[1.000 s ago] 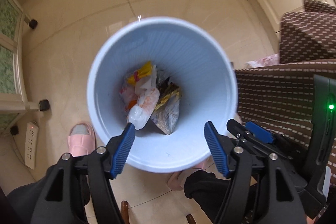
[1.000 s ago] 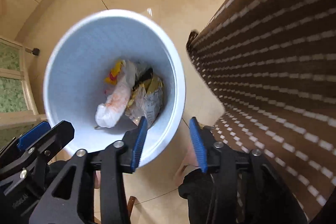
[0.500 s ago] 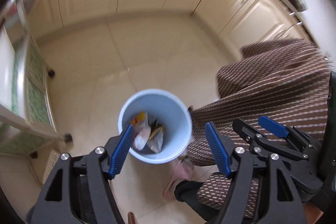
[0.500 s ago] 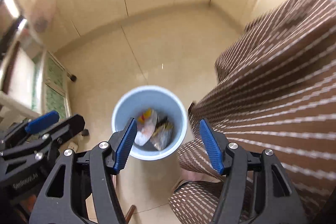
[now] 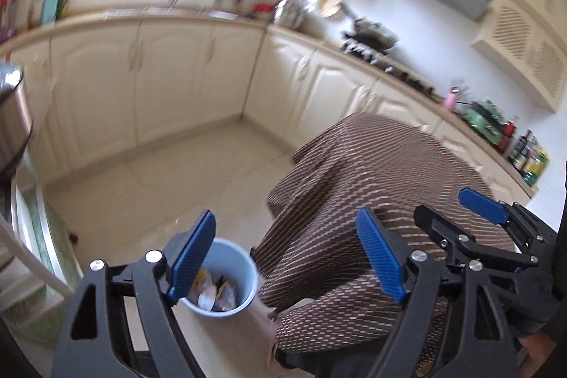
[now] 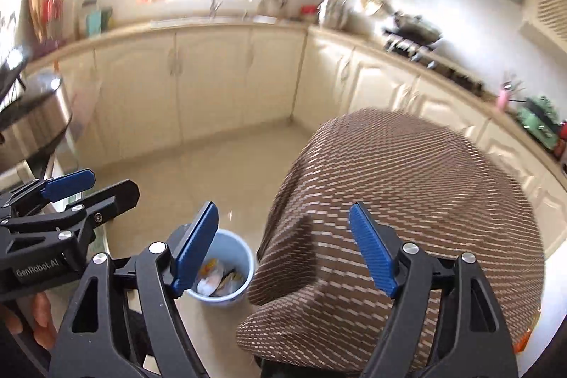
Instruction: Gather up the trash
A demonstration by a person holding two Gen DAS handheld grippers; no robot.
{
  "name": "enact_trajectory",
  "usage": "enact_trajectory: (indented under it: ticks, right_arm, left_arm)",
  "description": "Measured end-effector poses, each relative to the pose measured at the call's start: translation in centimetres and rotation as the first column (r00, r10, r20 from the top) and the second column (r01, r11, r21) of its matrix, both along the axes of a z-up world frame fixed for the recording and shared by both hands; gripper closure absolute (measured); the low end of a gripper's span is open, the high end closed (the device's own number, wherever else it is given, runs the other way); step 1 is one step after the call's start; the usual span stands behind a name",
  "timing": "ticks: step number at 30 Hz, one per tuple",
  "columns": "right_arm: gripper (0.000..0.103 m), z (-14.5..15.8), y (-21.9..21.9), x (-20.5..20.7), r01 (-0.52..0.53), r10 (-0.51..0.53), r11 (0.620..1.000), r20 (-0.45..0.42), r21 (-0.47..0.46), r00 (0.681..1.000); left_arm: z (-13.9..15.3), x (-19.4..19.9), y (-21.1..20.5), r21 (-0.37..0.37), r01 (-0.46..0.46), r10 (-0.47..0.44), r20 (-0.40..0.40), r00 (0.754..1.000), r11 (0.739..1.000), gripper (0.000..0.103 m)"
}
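A pale blue bin stands on the tiled floor far below, small in both views, also bin. Crumpled wrappers and a white bag of trash lie inside it, seen too as trash. My left gripper hangs high above the floor, its jaws opening with nothing between the blue pads. My right gripper is beside it at the same height, jaws opening and empty as well. Each gripper shows at the edge of the other's view: right gripper, left gripper.
A table under a brown patterned cloth stands right of the bin, its edge close to it. Cream cabinets and a cluttered counter with a stove ring the room. A steel pot sits at the left.
Both grippers have risen high above the bin and tipped upward, so the bin shrank and the cabinets and counter came into view. Both pairs of jaws have widened.
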State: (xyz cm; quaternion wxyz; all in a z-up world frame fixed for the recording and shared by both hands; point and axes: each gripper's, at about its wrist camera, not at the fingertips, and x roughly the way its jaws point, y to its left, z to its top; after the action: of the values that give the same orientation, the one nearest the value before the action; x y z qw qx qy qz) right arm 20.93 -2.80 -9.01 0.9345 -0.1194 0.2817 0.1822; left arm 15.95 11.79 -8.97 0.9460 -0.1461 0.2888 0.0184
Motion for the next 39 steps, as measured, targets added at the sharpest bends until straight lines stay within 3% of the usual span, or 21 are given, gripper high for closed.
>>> enact_trajectory:
  ticks: [4, 11, 15, 17, 19, 28, 39]
  right_arm:
    - [0.019, 2.7, -3.7, -4.1, 0.061, -0.066, 0.997, 0.129, 0.039, 0.989]
    - [0.014, 6.4, -8.4, -8.6, 0.113, -0.147, 0.982, 0.236, 0.152, 0.961]
    - [0.010, 7.9, -10.0, -11.7, 0.113, -0.161, 0.977, 0.278, 0.181, 0.947]
    - [0.008, 8.5, -10.2, -13.1, 0.108, -0.163, 0.976, 0.303, 0.188, 0.939]
    - [0.008, 9.1, -10.8, -14.2, 0.108, -0.168, 0.975, 0.324, 0.195, 0.931]
    - [0.007, 9.7, -12.5, -16.7, 0.118, -0.186, 0.973, 0.370, 0.198, 0.910]
    - [0.007, 9.3, -12.7, -17.3, 0.123, -0.189, 0.974, 0.379, 0.191, 0.906]
  left_arm:
    - [3.6, -3.3, -3.4, 0.039, 0.042, -0.046, 0.098, 0.994, 0.998, 0.021]
    - [8.2, -8.3, -7.7, 0.120, 0.084, -0.106, 0.188, 0.976, 0.989, 0.020]
    - [10.1, -11.4, -9.5, 0.167, 0.074, -0.113, 0.234, 0.966, 0.983, 0.019]
    - [10.9, -12.6, -10.0, 0.195, 0.053, -0.103, 0.254, 0.962, 0.979, 0.010]
    - [11.6, -13.9, -10.5, 0.216, 0.031, -0.094, 0.286, 0.954, 0.976, 0.010]
    - [13.0, -16.7, -12.0, 0.223, 0.033, -0.110, 0.342, 0.933, 0.974, 0.009]
    - [12.8, -16.7, -13.0, 0.258, 0.020, -0.112, 0.348, 0.931, 0.966, 0.008]
